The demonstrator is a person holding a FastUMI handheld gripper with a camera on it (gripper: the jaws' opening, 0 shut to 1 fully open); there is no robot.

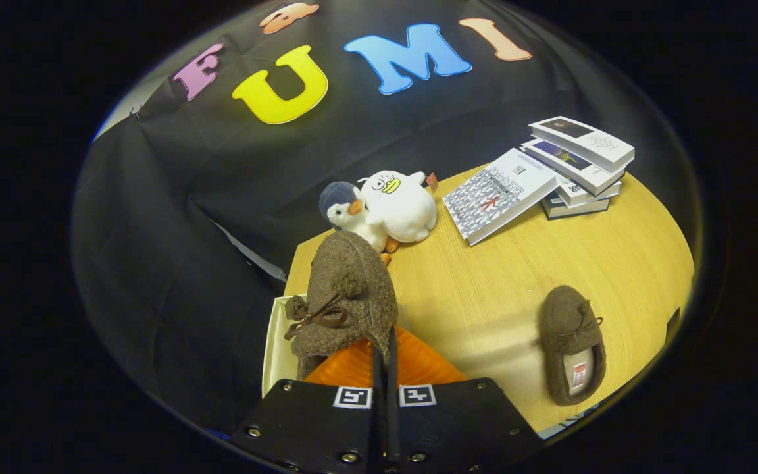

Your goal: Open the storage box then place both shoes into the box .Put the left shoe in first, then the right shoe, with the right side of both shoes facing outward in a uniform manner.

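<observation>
Spreading wide beyond the fingers, the wooden table (504, 289) carries a stack of books (576, 171) and two plush birds (385, 210) at its far side; the second brown shoe (573, 342) lies on it, well apart. Just ahead, the gripper (384, 368) is clenched on one brown shoe (349, 296), its jaws nearly together, over the white storage box (277, 349).

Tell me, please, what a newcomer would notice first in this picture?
First, the brown fuzzy shoe with a bow, clamped in the gripper just ahead of the fingers, over the white storage box at the table's near corner. Next, the second shoe lying alone on the wooden table to the right. Beyond them, two plush toys sit at the far edge beside a pile of books.
</observation>
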